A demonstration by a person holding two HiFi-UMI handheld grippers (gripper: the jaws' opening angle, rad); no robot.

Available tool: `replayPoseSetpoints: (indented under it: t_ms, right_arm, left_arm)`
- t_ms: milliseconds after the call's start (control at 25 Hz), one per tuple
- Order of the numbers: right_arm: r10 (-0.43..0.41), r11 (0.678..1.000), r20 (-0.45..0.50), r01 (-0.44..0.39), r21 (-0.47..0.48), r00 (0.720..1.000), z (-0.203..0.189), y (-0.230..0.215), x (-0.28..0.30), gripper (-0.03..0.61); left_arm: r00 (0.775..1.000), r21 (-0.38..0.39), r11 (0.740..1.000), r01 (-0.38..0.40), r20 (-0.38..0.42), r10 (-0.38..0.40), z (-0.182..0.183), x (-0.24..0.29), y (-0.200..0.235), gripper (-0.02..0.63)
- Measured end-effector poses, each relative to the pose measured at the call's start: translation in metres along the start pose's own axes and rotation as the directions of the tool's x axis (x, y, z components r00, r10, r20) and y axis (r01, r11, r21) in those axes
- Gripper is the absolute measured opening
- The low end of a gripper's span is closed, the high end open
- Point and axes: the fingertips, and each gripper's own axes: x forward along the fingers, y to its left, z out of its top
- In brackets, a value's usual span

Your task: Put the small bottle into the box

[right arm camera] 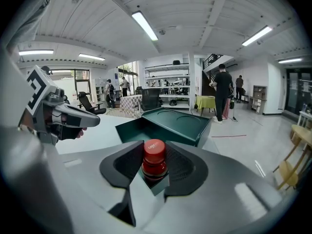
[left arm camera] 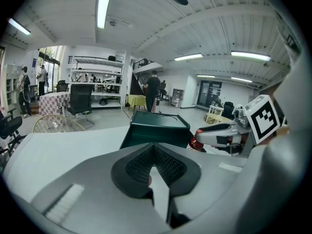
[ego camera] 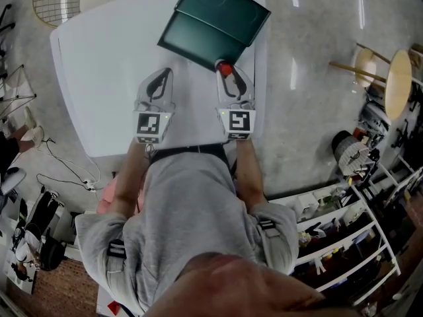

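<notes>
While its red cap carries small white print too fine to read, the bottle (right arm camera: 154,155) stands upright between the fingers (right arm camera: 183,167) of the right gripper (ego camera: 227,72), which clamp it on both sides. It sits just at the near edge of the open dark green box (right arm camera: 171,122), outside it. Beside it, over the white bench (ego camera: 99,71), the left gripper (left arm camera: 154,149) has its fingers closed on nothing. Each gripper's cube bears a black-and-white square marker.

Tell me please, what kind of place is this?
Probably a big open workshop or lab hall: long shelves at the back, a staircase to an upper level, and strip lights on a high ceiling.
</notes>
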Motion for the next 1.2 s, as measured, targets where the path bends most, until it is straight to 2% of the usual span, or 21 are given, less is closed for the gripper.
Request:
replayPoseSetpoints:
  t_ms: [800,960,1200]
  right_arm:
    - [-0.004,1.000,0.001,0.004,0.026,1.000,-0.005,0.008,0.004,0.152]
    - [0.005,0.998,-0.002,-0.005,0.055,1.000,-0.008,0.007,0.004,0.206]
    - [0.007,0.998,0.022,-0.008,0.070,1.000,-0.001,0.008,0.001,0.242]
  left_arm:
    - [1.000,0.007,1.000,-0.008,0.013,0.008,-0.001,-0.010,0.005,0.011]
    - [1.000,0.011,1.000,-0.011,0.019,0.011,0.001,-0.013,0.005,0.011]
    - [0.999,0.014,1.000,-0.012,0.030,0.012,0.006,-0.020,0.007,0.011]
